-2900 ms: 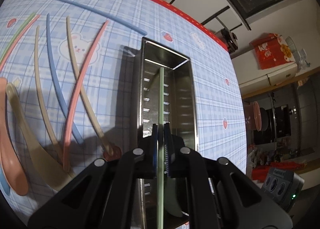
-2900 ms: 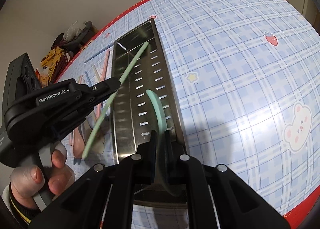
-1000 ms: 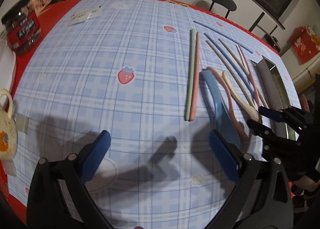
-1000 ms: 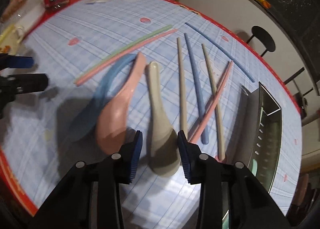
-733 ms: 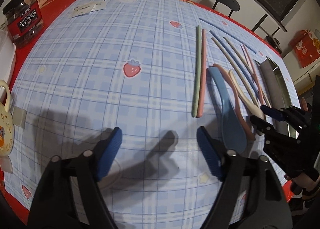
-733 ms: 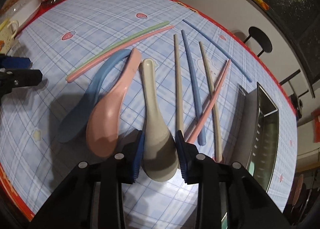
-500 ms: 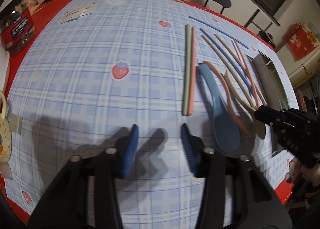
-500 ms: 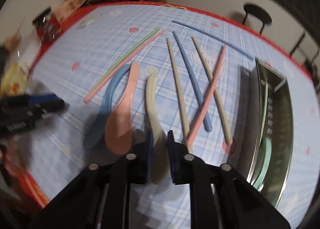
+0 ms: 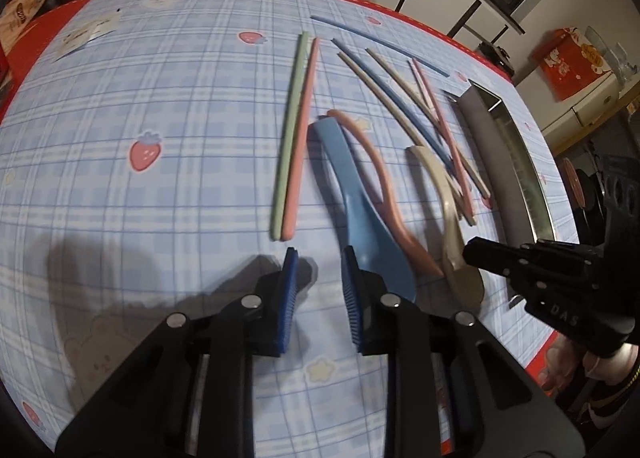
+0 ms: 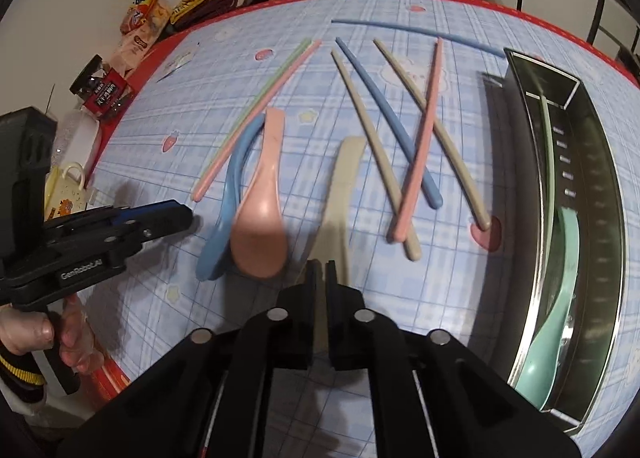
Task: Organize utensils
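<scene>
My right gripper (image 10: 320,270) is shut on the bowl end of the beige spoon (image 10: 340,186), which also shows in the left wrist view (image 9: 448,210). My left gripper (image 9: 318,270) is open and empty, just below the near ends of the green chopstick (image 9: 286,138) and pink chopstick (image 9: 298,146), with the blue spoon (image 9: 364,218) at its right finger. The pink spoon (image 10: 260,218) lies beside the blue spoon. The steel holder (image 10: 600,194) at right holds a green spoon (image 10: 560,298) and a green chopstick (image 10: 549,162).
Several more chopsticks lie crossed between the spoons and the holder, blue (image 10: 388,122), beige (image 10: 372,146) and pink (image 10: 420,138). A long blue one (image 10: 416,32) lies at the far edge. Snack bags (image 10: 160,6), a jar and a mug (image 10: 64,194) stand at left.
My right gripper has shut on the beige spoon's bowl. My left gripper has narrowed from wide open and moved right toward the green and pink chopsticks.
</scene>
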Demonstrator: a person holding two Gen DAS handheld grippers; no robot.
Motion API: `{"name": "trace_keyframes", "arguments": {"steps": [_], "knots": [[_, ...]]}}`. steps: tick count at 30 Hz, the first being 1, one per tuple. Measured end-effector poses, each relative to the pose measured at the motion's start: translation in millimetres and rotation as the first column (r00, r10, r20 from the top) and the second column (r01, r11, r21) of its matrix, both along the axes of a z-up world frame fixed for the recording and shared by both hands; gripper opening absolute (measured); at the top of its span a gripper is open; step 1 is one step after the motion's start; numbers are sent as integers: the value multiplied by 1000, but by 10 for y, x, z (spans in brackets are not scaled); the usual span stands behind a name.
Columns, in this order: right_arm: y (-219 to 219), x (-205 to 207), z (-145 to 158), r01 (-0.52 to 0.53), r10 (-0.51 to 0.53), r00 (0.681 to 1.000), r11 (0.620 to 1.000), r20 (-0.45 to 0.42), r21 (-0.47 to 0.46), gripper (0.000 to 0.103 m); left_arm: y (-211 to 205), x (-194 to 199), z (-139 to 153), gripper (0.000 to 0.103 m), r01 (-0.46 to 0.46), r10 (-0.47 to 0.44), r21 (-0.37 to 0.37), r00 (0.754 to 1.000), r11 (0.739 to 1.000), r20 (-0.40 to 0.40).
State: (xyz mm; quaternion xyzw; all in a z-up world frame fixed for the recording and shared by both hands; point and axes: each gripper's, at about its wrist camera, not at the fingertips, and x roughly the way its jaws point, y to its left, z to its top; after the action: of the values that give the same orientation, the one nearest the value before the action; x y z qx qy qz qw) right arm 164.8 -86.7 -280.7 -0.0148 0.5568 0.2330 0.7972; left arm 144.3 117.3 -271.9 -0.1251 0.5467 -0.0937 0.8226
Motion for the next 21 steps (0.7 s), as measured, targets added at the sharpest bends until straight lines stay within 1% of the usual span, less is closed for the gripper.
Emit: {"name": "trace_keyframes", "arguments": {"steps": [1, 2, 3, 7, 10, 12, 14, 15, 16, 17, 21], "knots": [[-9, 11, 14, 5, -5, 1000, 1000, 10, 0, 17, -8, 20, -5, 24, 1, -1, 0, 1000, 1000, -1], [-24, 37, 32, 14, -15, 1000, 1000, 22, 8, 28, -18, 36, -4, 24, 2, -2, -1, 1000, 1000, -2], [-45, 49, 42, 19, -20, 999, 1000, 27, 19, 32, -31, 55, -5, 24, 4, -4, -2, 1000, 1000, -2], [-55, 117, -20, 15, -16, 1000, 999, 9, 31, 32, -87, 113, -16, 25, 23, -23, -7, 1000, 1000, -6], [-19, 156, -103, 10, -10, 1000, 1000, -7, 21, 32, -122, 145, -37, 25, 35, -35, -3, 999, 999, -8], [-10, 170, -168, 18, -18, 1000, 1000, -20, 19, 30, -142, 178, -48, 24, 36, -36, -6, 999, 999, -6], [-17, 167, -170, 21, -21, 1000, 1000, -7, 21, 26, -165, 220, -59, 25, 39, -39, -7, 999, 999, -5], [-18, 165, -177, 17, -16, 1000, 1000, -14, 22, 14, -169, 232, -65, 25, 41, -41, -9, 999, 999, -5], [-17, 170, -185, 8, -7, 1000, 999, -28, 39, 9, -170, 242, -72, 24, 45, -45, -11, 999, 999, -6], [-13, 170, -187, 5, -3, 999, 999, -39, 50, 7, -179, 257, -81, 25, 49, -49, -12, 999, 999, -8], [-8, 132, -187, -8, 10, 999, 999, -43, 48, 7, -200, 344, -126, 25, 46, -47, -51, 999, 998, -14]]}}
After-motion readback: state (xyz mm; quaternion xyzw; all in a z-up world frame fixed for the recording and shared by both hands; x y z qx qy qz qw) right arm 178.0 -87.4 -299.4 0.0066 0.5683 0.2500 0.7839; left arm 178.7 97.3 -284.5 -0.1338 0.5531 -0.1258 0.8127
